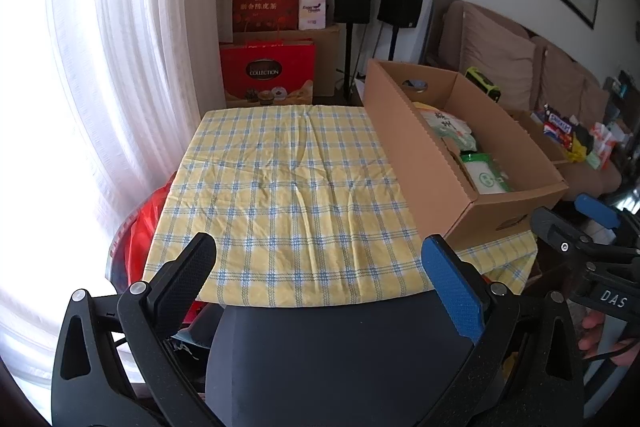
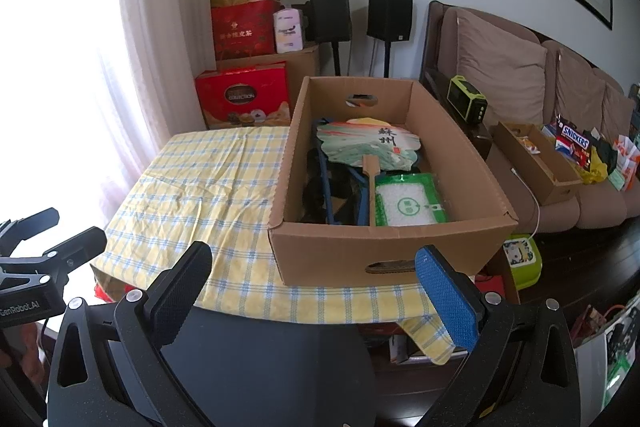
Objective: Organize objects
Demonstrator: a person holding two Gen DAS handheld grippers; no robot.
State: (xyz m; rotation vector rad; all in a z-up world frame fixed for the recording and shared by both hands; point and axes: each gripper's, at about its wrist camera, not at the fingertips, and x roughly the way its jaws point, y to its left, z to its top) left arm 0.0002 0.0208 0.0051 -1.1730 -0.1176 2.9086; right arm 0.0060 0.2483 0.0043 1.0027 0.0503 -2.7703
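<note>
An open cardboard box (image 2: 400, 251) stands on the right half of a table with a yellow-and-blue checked cloth (image 2: 192, 187). In it lie a painted hand fan (image 2: 372, 147), a green-and-white packet (image 2: 408, 203) and dark blue-handled items (image 2: 332, 187). The box also shows in the left wrist view (image 1: 404, 151), where the cloth (image 1: 280, 195) to its left is bare. My left gripper (image 1: 320, 291) is open and empty, back from the table's near edge. My right gripper (image 2: 316, 291) is open and empty, in front of the box's near wall.
Red gift boxes (image 2: 244, 99) and two black speakers (image 2: 390, 15) stand behind the table. A brown sofa (image 2: 520, 83) at right holds a long cardboard tray (image 2: 536, 163) and snack packets (image 2: 576, 143). A curtained window (image 1: 100, 67) is at left. A green case (image 2: 524, 259) sits on the floor.
</note>
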